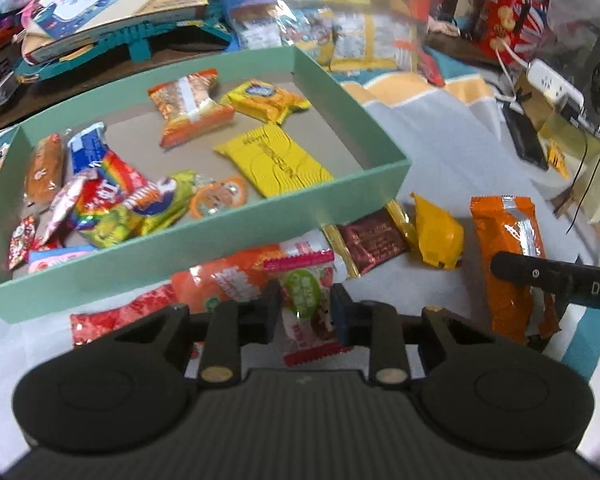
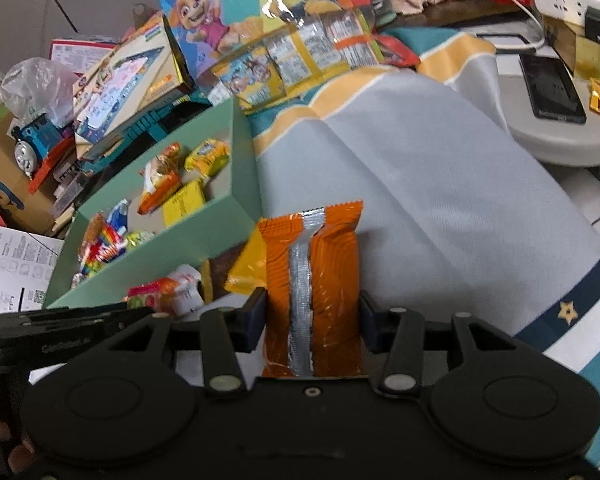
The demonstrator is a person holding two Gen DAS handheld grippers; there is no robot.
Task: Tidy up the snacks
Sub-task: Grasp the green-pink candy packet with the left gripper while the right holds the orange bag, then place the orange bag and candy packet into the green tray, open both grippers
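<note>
At 6 o'clock of the green box (image 1: 204, 256), the left gripper (image 1: 305, 312) is clamping a small green-and-red candy packet (image 1: 306, 292); the right gripper (image 2: 313, 320) is gripping an orange snack pack (image 2: 314, 280). Judged next: both are lifting toward the box at 11 o'clock.

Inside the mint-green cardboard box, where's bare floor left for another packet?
Mint-green cardboard box: bare floor in the near-right corner beside the flat yellow packet, plus a strip along the far wall behind the orange-and-silver packet. The left end is piled with wrappers.

Glossy, crinkled foil orange packet (image 2: 314, 288) — matt cardboard green box (image 1: 260, 216) on woven cloth (image 2: 420, 184).
</note>
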